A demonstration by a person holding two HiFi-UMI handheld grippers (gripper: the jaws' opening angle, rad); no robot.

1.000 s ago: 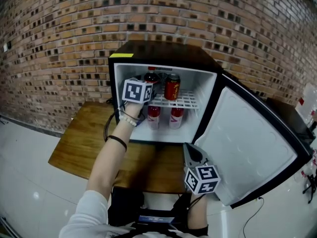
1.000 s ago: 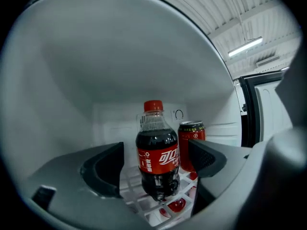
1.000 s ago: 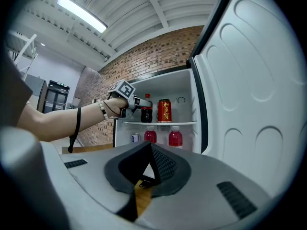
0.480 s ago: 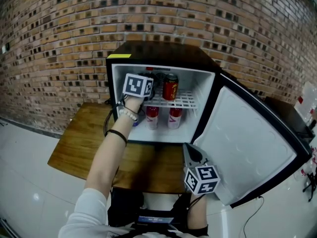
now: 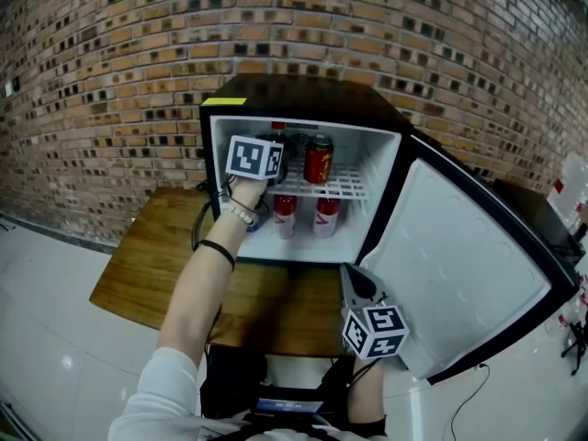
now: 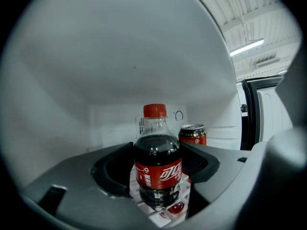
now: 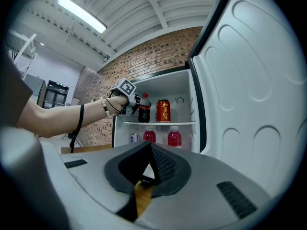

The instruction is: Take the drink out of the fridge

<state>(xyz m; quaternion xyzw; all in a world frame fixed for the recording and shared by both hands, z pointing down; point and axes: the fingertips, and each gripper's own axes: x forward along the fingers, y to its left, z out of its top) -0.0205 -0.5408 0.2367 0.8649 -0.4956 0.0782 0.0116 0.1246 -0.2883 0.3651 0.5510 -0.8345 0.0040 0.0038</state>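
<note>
A cola bottle [image 6: 157, 166] with a red cap and label stands on the fridge's [image 5: 303, 95] upper wire shelf. My left gripper [image 6: 158, 178] reaches into the fridge and its jaws are closing, with the bottle between the pads; the pads stand close at its sides. In the head view the left gripper [image 5: 278, 161] hides most of the bottle. The right gripper view shows the bottle [image 7: 144, 110] beside the left gripper's cube. My right gripper [image 5: 352, 278] hangs low in front of the fridge, shut and empty [image 7: 149, 150].
A red can [image 5: 318, 161] stands right of the bottle. Two red drink bottles [image 5: 285, 211] [image 5: 326, 214] and a small can [image 7: 134, 138] are on the lower level. The fridge door [image 5: 459, 274] swings open to the right. The fridge sits on a wooden table [image 5: 156, 265] against a brick wall.
My left gripper has pushed deeper onto the upper shelf, and now covers the cola bottle in the head view. The right gripper has stayed still.
</note>
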